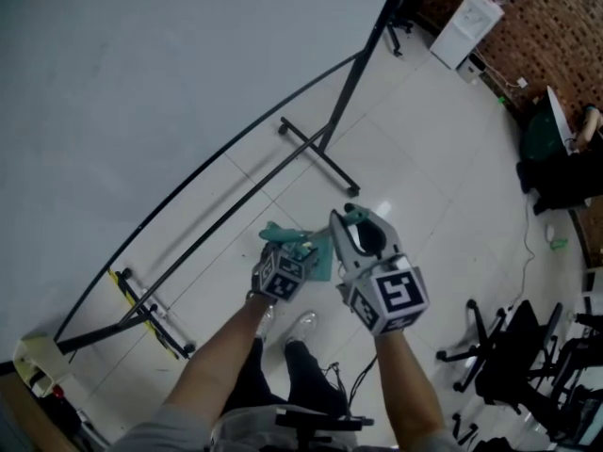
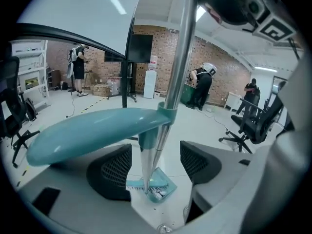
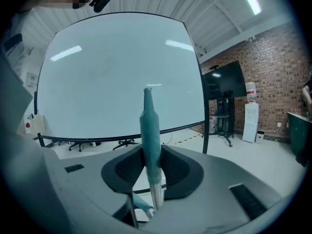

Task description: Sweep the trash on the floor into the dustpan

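The right gripper (image 3: pixel 151 172) is up above the dustpan (image 2: pixel 165 182). Its two fingers are shut tight on the blue-green broom handle (image 3: pixel 150 130), one on each side. The left gripper (image 2: pixel 156 165) is also over the dustpan and looks down at it. Its fingers are wide apart. Two thin poles stand in the gap and the fingers do not touch them, so it holds nothing. The dustpan's long curved handle (image 2: pixel 92 130) sticks out sideways above one finger.

The dustpan sits on the white floor (image 1: pixel 424 158), just past the person's shoes (image 1: pixel 303 326). The white broom bristles (image 2: pixel 139 184) are right at its edge. A small pale scrap (image 2: pixel 157 194) with dark marks lies inside it.

Behind the dustpan stands a big whiteboard (image 1: pixel 141 83) on a black frame. Off to one side of the dustpan are black office chairs (image 1: pixel 509 351). Far beyond it, people (image 2: pixel 202 84) stand by a brick wall.
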Action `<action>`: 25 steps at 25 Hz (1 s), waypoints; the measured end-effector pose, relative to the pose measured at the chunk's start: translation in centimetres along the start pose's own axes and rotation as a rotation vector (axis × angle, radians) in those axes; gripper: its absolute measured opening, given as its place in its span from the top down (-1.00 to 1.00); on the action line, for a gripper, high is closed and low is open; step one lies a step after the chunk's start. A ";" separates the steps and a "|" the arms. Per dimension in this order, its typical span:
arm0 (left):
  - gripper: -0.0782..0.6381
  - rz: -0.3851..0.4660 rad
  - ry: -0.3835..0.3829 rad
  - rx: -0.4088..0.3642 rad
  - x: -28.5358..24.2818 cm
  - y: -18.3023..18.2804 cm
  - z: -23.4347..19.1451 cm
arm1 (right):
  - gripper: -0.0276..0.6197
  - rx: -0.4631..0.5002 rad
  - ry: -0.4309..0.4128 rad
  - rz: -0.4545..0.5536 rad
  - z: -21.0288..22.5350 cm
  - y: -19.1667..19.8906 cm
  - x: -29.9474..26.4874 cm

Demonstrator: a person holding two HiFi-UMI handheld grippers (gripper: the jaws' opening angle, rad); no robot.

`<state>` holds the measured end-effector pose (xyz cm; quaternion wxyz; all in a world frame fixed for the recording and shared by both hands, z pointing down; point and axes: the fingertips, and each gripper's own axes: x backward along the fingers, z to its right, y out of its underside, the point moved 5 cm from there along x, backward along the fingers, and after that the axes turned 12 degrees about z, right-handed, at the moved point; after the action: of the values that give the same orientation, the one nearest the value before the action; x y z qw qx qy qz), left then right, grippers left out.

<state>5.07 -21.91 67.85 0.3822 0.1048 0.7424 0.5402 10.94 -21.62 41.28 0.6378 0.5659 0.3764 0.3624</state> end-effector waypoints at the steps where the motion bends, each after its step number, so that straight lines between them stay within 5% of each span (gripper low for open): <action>1: -0.05 0.004 -0.003 0.000 -0.2 -0.1 0.0 | 0.61 -0.005 -0.012 0.005 0.0 0.0 0.0; 14: -0.04 0.028 -0.029 -0.011 -2.1 -0.9 -0.3 | 0.56 -0.093 -0.221 -0.029 -1.9 0.5 -0.3; 17: 0.22 0.038 -0.031 -0.008 -2.2 -1.2 -1.0 | 0.56 -0.105 -0.257 -0.031 -1.7 0.4 -0.4; 25: 0.26 0.046 -0.003 -0.044 -2.3 -1.4 -1.5 | 0.55 -0.116 -0.323 -0.029 -1.2 0.5 -0.6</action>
<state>6.02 -24.88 67.86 0.3731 0.1142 0.7271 0.5648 9.56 -21.52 41.69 0.7267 0.5735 0.2557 0.2788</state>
